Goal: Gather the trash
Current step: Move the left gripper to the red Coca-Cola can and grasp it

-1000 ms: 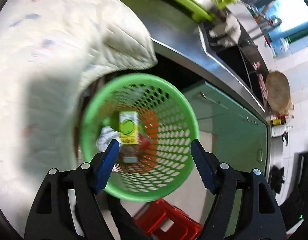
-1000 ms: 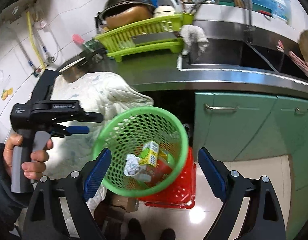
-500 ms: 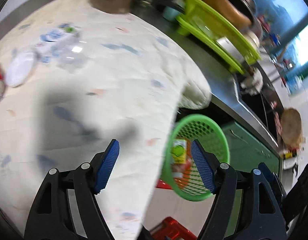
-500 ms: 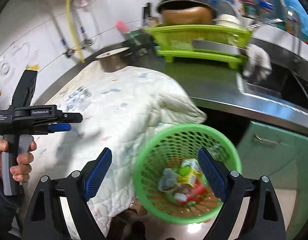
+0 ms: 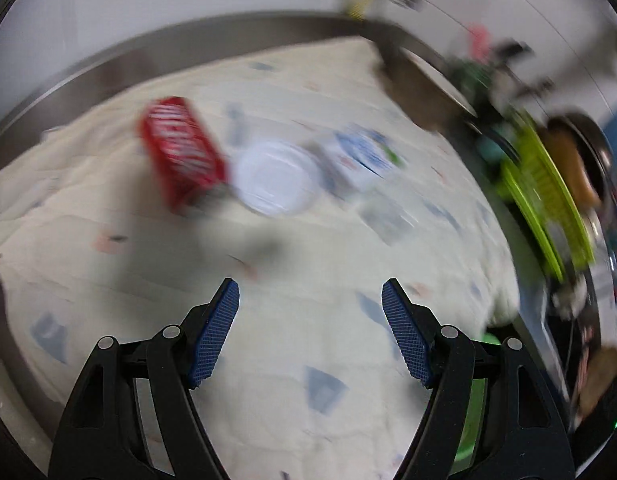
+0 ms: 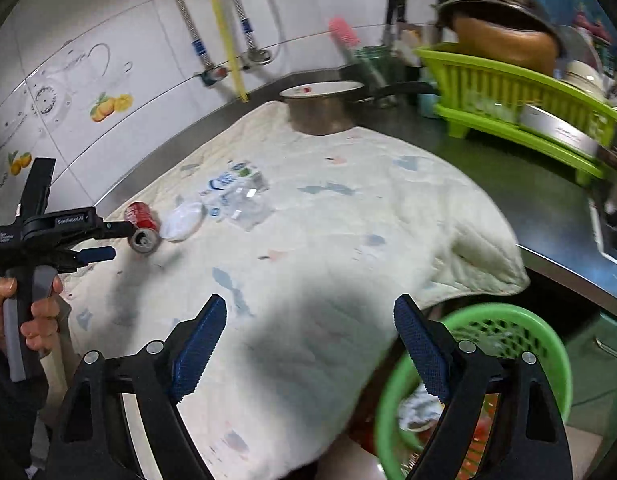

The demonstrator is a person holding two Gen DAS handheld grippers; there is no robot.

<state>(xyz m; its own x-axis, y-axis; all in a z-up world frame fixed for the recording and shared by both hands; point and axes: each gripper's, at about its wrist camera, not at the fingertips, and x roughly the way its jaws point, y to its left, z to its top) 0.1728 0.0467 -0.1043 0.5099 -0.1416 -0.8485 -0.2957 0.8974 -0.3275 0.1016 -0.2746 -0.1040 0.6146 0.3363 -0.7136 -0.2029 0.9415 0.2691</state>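
Note:
A red soda can (image 5: 182, 150) lies on its side on the white quilted cloth (image 5: 308, 288), with a white plastic lid (image 5: 274, 178) and a crumpled clear plastic bottle (image 5: 364, 156) beside it. The can (image 6: 142, 224), lid (image 6: 182, 222) and bottle (image 6: 236, 198) also show in the right wrist view. My left gripper (image 5: 310, 332) is open and empty, above the cloth short of the can; it also shows in the right wrist view (image 6: 96, 254). My right gripper (image 6: 310, 344) is open and empty above the cloth's near edge. The green trash basket (image 6: 548, 344) holds trash at lower right.
A metal pot (image 6: 322, 108) stands at the cloth's far edge. A green dish rack (image 6: 520, 108) with a wok sits on the steel counter to the right. A tiled wall with pipes runs behind. A red stool stands under the basket.
Both grippers have swung up and left, away from the basket and toward the cloth. The can, lid and bottle have come into the middle of the left wrist view.

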